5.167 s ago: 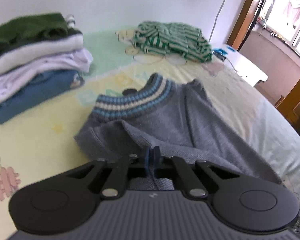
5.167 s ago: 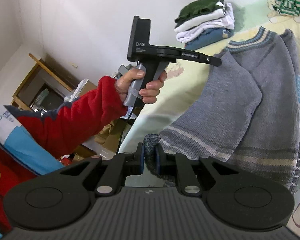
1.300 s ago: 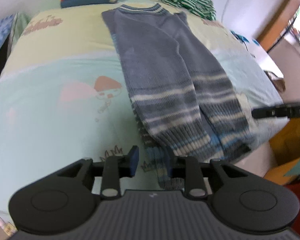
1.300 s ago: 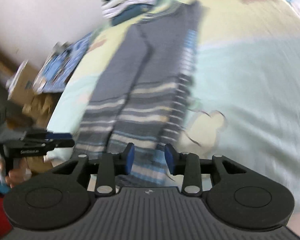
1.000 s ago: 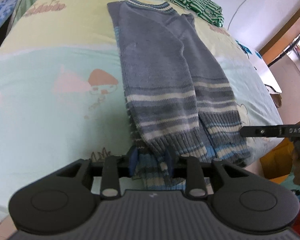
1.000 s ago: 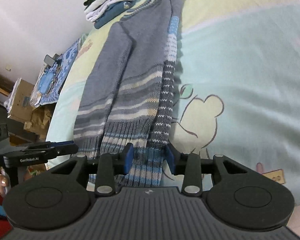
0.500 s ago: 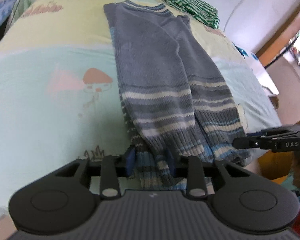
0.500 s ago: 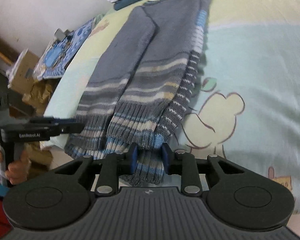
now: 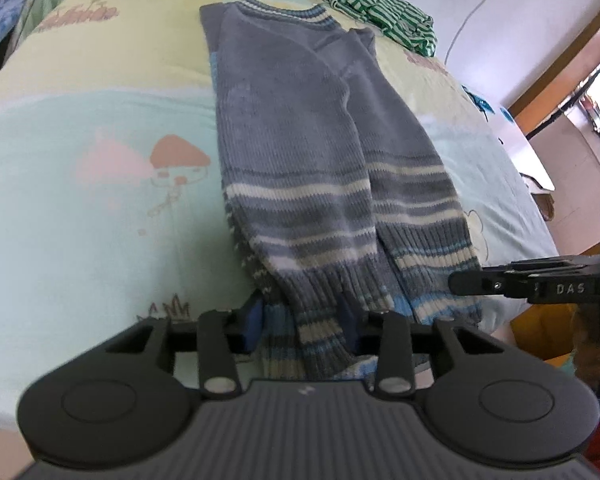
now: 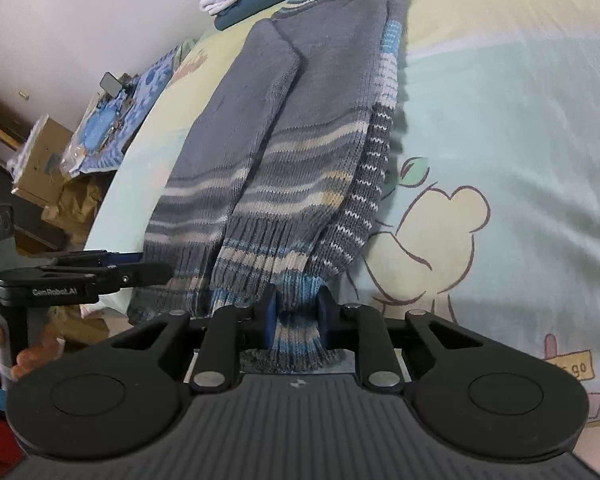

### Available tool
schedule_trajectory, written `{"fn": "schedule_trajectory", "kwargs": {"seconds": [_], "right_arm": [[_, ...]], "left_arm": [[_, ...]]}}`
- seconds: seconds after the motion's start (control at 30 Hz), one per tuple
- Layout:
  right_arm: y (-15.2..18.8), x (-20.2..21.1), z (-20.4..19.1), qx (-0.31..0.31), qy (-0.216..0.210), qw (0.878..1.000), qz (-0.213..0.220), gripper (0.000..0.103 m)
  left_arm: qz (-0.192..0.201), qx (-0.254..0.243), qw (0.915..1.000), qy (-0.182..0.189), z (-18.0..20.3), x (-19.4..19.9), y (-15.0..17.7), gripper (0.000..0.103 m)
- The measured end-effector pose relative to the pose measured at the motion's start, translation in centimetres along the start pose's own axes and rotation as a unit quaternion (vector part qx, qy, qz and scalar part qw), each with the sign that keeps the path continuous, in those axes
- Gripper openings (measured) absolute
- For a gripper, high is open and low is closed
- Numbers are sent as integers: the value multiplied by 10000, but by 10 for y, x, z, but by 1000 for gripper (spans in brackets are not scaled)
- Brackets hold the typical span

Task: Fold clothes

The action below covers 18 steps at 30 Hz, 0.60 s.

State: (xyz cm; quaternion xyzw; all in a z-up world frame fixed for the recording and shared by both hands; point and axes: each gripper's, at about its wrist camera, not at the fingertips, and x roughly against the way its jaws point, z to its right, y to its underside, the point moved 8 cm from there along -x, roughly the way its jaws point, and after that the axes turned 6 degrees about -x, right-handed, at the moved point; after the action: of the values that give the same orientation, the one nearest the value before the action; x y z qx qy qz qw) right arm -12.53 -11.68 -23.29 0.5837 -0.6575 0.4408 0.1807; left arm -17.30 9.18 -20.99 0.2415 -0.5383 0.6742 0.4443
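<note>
Where lettering shows, "DAS" on right gripper [image 9: 466, 282].

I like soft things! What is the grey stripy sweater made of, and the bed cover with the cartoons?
The sweater looks like knitted yarn, maybe wool or acrylic: you can see ribbed rows at its hem and a fuzzy matte surface. The bed sheet looks like smooth printed woven cloth, probably cotton, flat and not shiny.

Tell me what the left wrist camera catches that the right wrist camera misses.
Only the left view shows the green striped garment near the wall. Only the right view shows the cardboard boxes beside the bed. Both show the grey sweater, its hem between the fingers of the left hand-held gripper, which is opening, and the right hand-held gripper, which is closing.
</note>
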Motion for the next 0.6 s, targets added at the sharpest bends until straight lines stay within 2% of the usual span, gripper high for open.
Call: {"fn": "schedule_trajectory", "kwargs": {"seconds": [0.2,0.23,0.27,0.37,0.47,0.57,0.6], "right_arm": [[-2,-4,-4,29,55,10000,77,19],[-2,-4,-4,49,68,9999,82,19],[-1,-4,-5,62,87,9999,83,19],[0,-5,-10,186,174,9997,46,22],[0,-7,-16,338,204,9992,-36,33],[2,-10,-26,416,79,9990,-142,62],[2,-10,-27,421,56,9990,-150,67]], "left_arm": [[53,-60,9995,-303,5,-6,-6,42],[51,-37,9994,-337,6,-6,-7,45],[49,4,9994,-357,7,-6,-7,52],[-4,-83,9988,-480,12,-9,-7,56],[-99,-293,9972,-684,21,-13,-8,67],[-192,-472,9956,-787,28,-19,-8,77],[-239,-526,9951,-805,30,-21,-8,79]]}}
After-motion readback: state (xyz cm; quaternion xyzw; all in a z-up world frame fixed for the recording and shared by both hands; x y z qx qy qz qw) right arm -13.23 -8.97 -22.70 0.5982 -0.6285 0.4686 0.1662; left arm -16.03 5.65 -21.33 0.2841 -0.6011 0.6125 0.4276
